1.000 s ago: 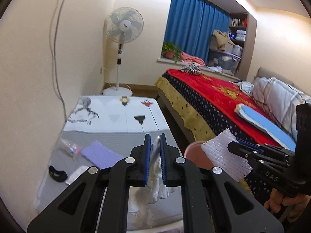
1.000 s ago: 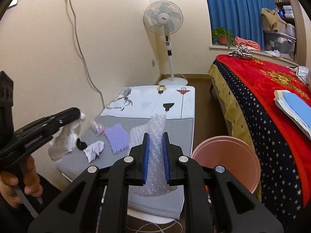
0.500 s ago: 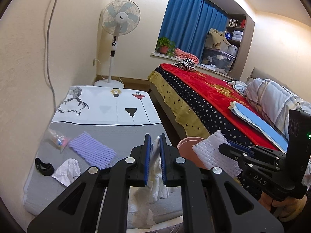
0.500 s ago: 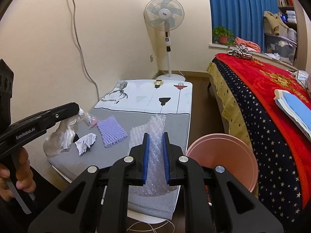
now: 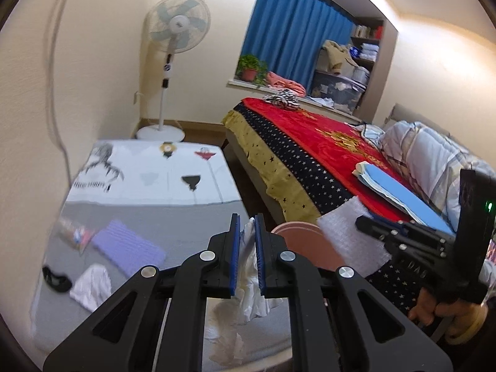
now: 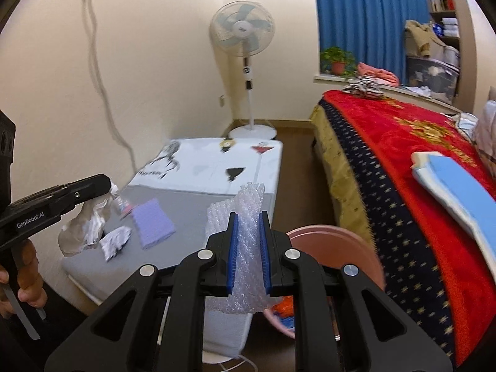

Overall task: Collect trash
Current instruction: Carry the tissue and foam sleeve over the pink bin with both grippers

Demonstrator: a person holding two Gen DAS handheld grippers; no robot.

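Observation:
My left gripper (image 5: 247, 226) is shut on a crumpled white plastic bag (image 5: 251, 291) that hangs below its blue pads over the grey mat (image 5: 186, 226). The same gripper (image 6: 105, 186) shows at the left of the right wrist view, with the bag (image 6: 83, 229) dangling from it. My right gripper (image 6: 248, 220) is shut on a strip of clear bubble wrap (image 6: 248, 282), held beside the pink bin (image 6: 341, 248). In the left wrist view the right gripper (image 5: 361, 221) holds the bubble wrap (image 5: 344, 238) over the bin's rim (image 5: 294, 232).
On the mat lie a purple foam sheet (image 6: 153, 223), a crumpled white paper (image 6: 116, 238), a small clear wrapper (image 5: 73, 232) and a black item (image 5: 55, 279). A bed with a red blanket (image 6: 403, 161) borders the bin. A standing fan (image 6: 241, 31) is at the back.
Both grippers have drifted a little sideways across the mat toward the pink bin, each still holding its load. The newest views are slightly blurred.

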